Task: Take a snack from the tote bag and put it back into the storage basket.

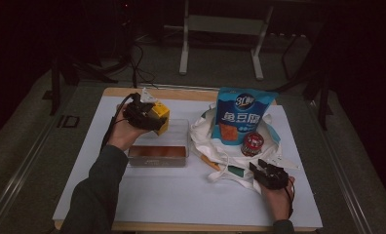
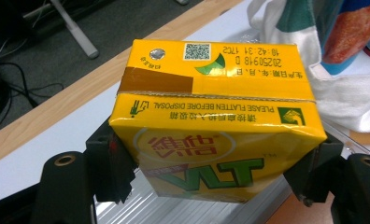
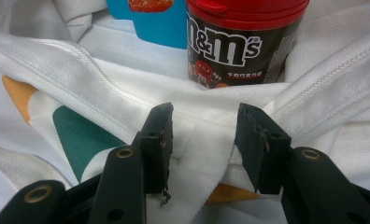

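Yellow carton (image 2: 216, 135) sits clamped in your left gripper (image 2: 211, 161) near the bench's (image 1: 181, 195) far edge; your right gripper's (image 3: 204, 140) jaws stand apart over the white bag (image 3: 127, 98).

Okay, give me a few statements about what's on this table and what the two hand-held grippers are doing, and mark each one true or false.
1. The left hand-held gripper grips a yellow drink carton between its jaws. True.
2. The right hand-held gripper is clamped on the candy jar. False: its jaws stand open over the white cloth bag, short of the jar.
3. The candy jar has a red lid. True.
4. The blue snack pouch lies flat in the clear tray. False: it stands upright in the cloth bag, beside the tray.
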### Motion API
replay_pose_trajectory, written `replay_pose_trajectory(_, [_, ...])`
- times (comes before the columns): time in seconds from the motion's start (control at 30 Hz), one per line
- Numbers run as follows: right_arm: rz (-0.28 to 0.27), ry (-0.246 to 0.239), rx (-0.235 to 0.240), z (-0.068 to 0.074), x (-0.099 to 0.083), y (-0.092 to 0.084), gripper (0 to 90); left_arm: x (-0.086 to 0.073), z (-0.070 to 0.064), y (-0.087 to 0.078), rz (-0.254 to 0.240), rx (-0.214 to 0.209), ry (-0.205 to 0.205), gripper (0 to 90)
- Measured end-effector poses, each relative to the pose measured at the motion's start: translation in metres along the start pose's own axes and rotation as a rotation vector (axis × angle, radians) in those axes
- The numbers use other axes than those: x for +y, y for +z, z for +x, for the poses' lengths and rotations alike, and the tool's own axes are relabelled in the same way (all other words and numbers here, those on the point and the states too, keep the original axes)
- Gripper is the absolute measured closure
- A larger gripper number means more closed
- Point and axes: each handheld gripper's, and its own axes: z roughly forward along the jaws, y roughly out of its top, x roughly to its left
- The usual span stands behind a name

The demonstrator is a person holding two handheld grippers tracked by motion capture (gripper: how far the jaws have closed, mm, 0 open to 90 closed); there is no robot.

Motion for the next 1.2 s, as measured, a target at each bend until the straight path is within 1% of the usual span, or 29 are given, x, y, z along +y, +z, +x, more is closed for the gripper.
replay_pose_trajectory(0.07, [0.000, 0.000, 0.000, 0.000, 0.000, 0.000, 56.2, -0.002, 0.002, -0.001, 0.000, 0.010, -0.013, 28.4])
replay_pose_trajectory(0.17, [0.000, 0.000, 0.000, 0.000, 0.000, 0.000, 56.2, -0.004, 0.004, -0.002, 0.005, 0.012, -0.025, 28.4])
replay_pose_trajectory(0.3, [0.000, 0.000, 0.000, 0.000, 0.000, 0.000, 56.2, -0.008, 0.005, -0.003, 0.007, 0.004, -0.021, 28.4])
replay_pose_trajectory(0.5, [0.000, 0.001, 0.000, 0.000, 0.000, 0.000, 56.2, -0.012, 0.006, -0.001, 0.012, 0.015, -0.031, 28.4])
replay_pose_trajectory(0.73, [0.000, 0.001, 0.001, 0.000, 0.000, 0.000, 56.2, -0.018, 0.008, 0.001, 0.019, 0.028, -0.050, 28.4])
replay_pose_trajectory(0.83, [0.000, 0.000, 0.000, 0.000, 0.000, 0.000, 56.2, -0.023, 0.011, 0.002, 0.014, 0.015, -0.063, 28.3])
replay_pose_trajectory(0.93, [0.000, 0.000, 0.000, 0.000, 0.000, 0.000, 56.2, -0.026, 0.012, 0.003, 0.020, 0.027, -0.069, 28.4])
replay_pose_trajectory(1.2, [0.000, 0.000, 0.000, 0.000, 0.000, 0.000, 56.2, -0.038, 0.016, 0.006, 0.034, 0.036, -0.088, 28.3])
